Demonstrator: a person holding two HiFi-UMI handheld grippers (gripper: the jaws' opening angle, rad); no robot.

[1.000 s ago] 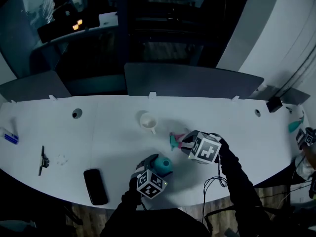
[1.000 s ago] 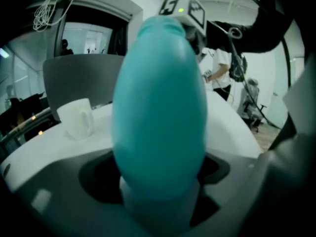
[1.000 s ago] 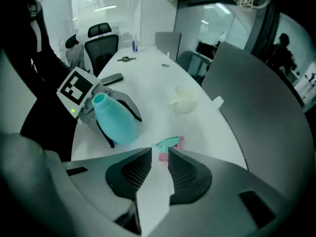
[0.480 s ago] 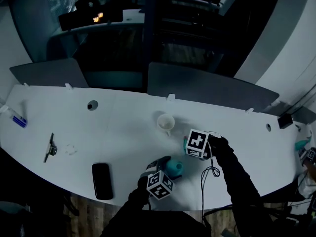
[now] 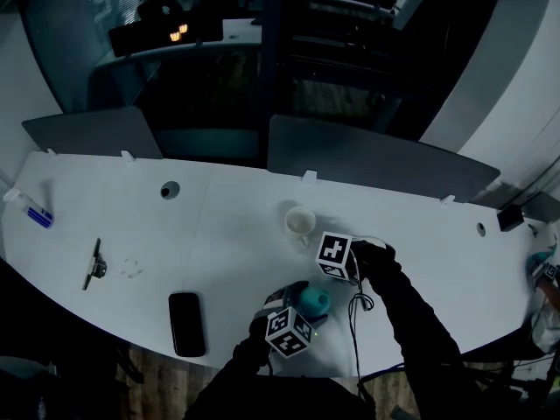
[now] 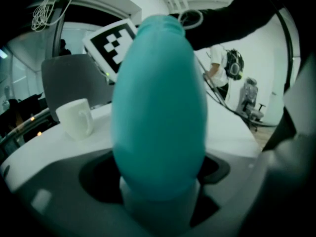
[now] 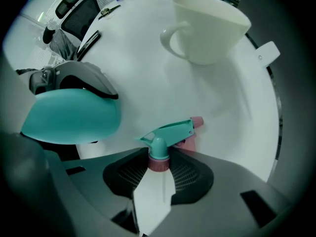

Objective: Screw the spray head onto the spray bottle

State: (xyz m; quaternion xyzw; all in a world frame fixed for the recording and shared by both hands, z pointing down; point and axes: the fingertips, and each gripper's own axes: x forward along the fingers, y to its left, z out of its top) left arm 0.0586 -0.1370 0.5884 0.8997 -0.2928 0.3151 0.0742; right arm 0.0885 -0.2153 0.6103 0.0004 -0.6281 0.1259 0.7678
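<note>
White table (image 5: 219, 234), dim office. Clamped in left tool (image 5: 299, 308): spray bottle (image 6: 158, 107); pinched in right tool (image 7: 158, 166): spray head (image 7: 170, 131). Align square before twisting.

Head view hides spray head (image 7: 170, 131); spray bottle (image 6: 158, 107) blurred close-up.

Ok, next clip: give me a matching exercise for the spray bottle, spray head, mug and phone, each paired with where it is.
Things:
1. spray bottle
2. spray head
3. mug
4. phone

Places:
A. lying flat near the front edge of the table
B. between the jaws of the right gripper
C. standing on the table beyond both grippers
D. clamped in the left gripper

Pairs: 1-D, 2-B, 3-C, 4-A
</note>
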